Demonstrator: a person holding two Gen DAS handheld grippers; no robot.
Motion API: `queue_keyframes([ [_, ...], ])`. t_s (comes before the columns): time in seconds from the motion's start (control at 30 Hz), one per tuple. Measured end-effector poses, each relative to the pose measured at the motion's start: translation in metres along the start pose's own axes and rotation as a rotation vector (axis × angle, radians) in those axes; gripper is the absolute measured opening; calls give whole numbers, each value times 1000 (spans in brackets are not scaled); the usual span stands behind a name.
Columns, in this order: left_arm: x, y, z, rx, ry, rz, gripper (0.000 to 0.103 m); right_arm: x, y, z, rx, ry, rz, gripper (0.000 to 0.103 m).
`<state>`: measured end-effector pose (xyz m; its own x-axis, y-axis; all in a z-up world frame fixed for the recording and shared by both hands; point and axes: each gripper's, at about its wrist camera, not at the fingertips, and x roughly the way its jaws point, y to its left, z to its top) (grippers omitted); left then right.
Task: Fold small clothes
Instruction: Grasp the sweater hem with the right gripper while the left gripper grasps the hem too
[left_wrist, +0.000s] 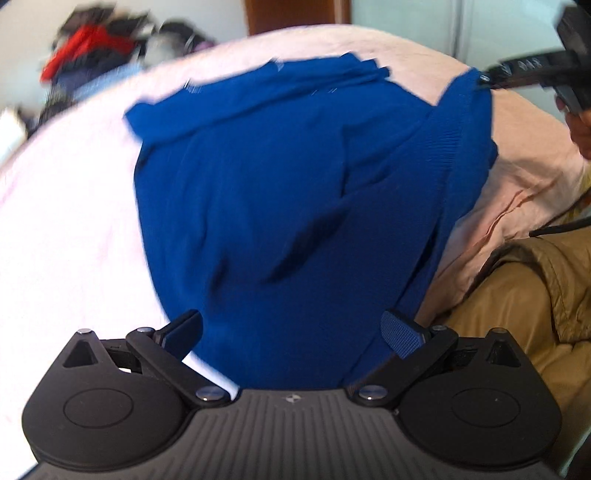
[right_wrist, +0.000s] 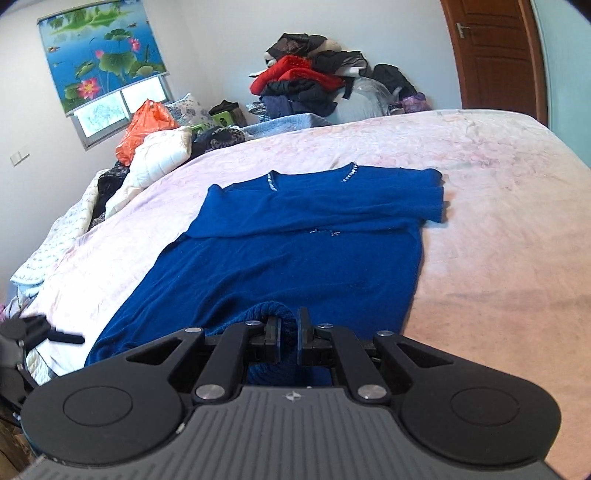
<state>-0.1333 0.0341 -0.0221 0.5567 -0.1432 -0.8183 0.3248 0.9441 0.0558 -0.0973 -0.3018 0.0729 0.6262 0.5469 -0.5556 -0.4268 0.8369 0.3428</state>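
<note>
Both jaws differ: right gripper (right_wrist: 287, 334) pinches blue sweater (right_wrist: 295, 258); left gripper (left_wrist: 291, 332) spread above it.

Both wrist views look closely down at the blue sweater (left_wrist: 288, 192).

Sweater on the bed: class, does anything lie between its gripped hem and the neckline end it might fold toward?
Nothing visible does. The sweater lies flat on the bed, its top bare.

One blue sweater (right_wrist: 280, 254) lies on one bed (right_wrist: 480, 229). Two hand-held grippers, the left (left_wrist: 291, 334) and the right (right_wrist: 287, 338). One clothes heap (right_wrist: 314, 85), one orange bag (right_wrist: 147, 125), one door (right_wrist: 495, 51), one lotus blind (right_wrist: 103, 55).
</note>
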Motion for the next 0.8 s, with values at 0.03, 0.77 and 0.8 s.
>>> queue_keyframes([
  [0.03,0,4,-3,-25,10,-14,103,1,-1,-1,7,-1,-1,7],
  [0.77,14,-15,-7,20,-15,291,103,4,-10,0,137,-50,78,8],
  [0.8,12,-9,-10,-6,-3,257,103,5,-10,0,137,-47,79,9],
])
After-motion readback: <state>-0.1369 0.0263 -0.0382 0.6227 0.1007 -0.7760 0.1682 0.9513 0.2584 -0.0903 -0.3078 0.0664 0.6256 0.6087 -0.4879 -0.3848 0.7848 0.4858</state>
